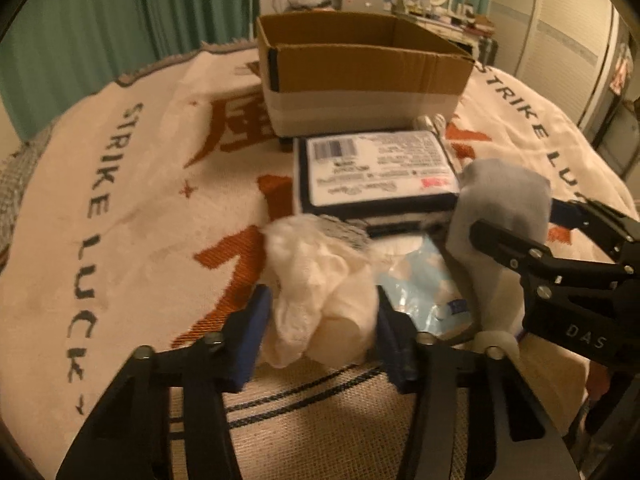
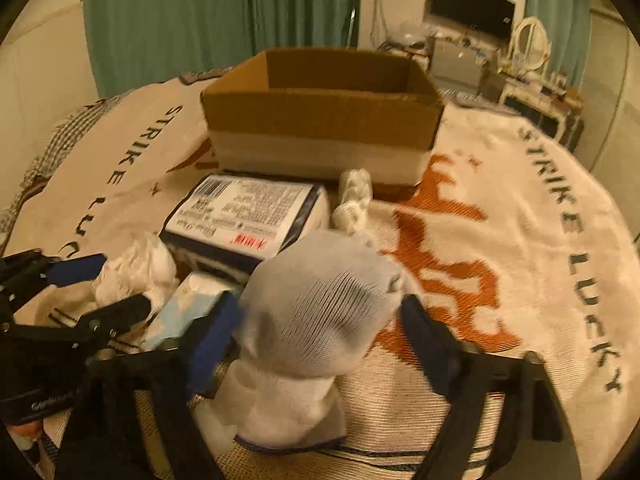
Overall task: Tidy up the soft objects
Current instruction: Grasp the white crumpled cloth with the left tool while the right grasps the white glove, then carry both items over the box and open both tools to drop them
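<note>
On a printed blanket (image 2: 520, 208), left gripper (image 1: 318, 316) clenching white cloth (image 1: 320, 280), right gripper (image 2: 320, 328) clenching grey sock (image 2: 320, 304)

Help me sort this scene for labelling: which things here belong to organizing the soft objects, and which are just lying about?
Part of the job:
- white cloth in the left gripper
- grey sock in the right gripper
- cardboard box
- rolled white bundle

Just lying about:
- labelled pack
- light-blue packet
- printed blanket
- dresser clutter behind
</note>
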{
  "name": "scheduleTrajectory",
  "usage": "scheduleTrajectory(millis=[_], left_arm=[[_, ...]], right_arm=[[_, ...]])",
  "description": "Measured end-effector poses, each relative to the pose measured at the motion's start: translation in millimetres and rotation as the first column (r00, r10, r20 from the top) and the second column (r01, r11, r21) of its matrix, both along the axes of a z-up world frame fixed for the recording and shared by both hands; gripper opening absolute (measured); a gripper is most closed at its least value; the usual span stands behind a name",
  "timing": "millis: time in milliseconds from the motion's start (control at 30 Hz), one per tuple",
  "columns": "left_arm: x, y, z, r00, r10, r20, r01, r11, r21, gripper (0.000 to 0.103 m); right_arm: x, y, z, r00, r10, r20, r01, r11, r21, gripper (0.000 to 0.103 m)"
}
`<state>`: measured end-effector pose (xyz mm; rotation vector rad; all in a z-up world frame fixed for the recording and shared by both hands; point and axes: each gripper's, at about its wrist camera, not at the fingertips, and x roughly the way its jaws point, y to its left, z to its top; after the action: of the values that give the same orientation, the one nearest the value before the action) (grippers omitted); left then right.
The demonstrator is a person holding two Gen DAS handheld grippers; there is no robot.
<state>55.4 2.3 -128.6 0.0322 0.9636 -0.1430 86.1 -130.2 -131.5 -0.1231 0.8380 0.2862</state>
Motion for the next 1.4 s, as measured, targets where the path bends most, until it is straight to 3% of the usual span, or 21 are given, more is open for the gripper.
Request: scheduleTrajectory(millis=[67,167,333,500,767,900,1133,1267,1400], left_arm=[[0.3,0.5,-0.5,1.000,-0.004,-0.002,0.004,1.000,-0.014,0.037],[-5.3,1.1,5.0,1.000,-0.004,0.020,0.004,1.000,-0.007,0.032],[-22.3,2.4,28.1,0.995,-0.016,0.102,0.016,1.000,0.003,0.032],[-36.2,5.7,66.1,0.986,-0.030,0.164,0.041,0.997,-0.063,0.032],[-52.3,15.8,155.6,0.936,-0.056,0.349,0.081,0.995,-0.059,0.032],[-45.2,12.1,189.7,0.905,-0.087,0.417,0.100,0.995,-0.011,0.032],[6.2,5.3,209.6,0.889,-0.095,0.447,0.105,0.994,0.002,0.032],[56.4,-2.3,203.9,0.893,-0.099,0.439,0.109,0.994,0.002,0.032],[111.7,-9.2,177.3,0.917,-0.101,0.385,0.110,0.994,-0.002,0.032]], right_arm=[[-2.4,-1.0,1.0,1.000,0.001,0.012,-0.001,1.000,-0.009,0.058],[-8.0,-3.8,8.1,1.000,0.000,0.021,0.000,1.000,0.007,0.053],[-29.9,-8.7,40.4,0.996,-0.017,0.084,0.016,1.000,0.011,0.051],[-55.4,-19.4,91.0,0.983,-0.048,0.180,0.042,0.998,0.039,0.050],[-81.4,-16.1,185.1,0.948,-0.059,0.313,0.046,0.998,0.050,0.050],[-80.9,-3.1,224.9,0.929,-0.018,0.370,0.021,1.000,-0.004,0.050],[-28.1,-1.8,262.1,0.918,0.020,0.397,-0.026,1.000,0.009,0.050],[29.1,4.1,257.2,0.923,0.040,0.384,-0.035,0.999,-0.021,0.050],[95.6,4.2,232.0,0.944,0.035,0.328,-0.047,0.998,0.030,0.050]])
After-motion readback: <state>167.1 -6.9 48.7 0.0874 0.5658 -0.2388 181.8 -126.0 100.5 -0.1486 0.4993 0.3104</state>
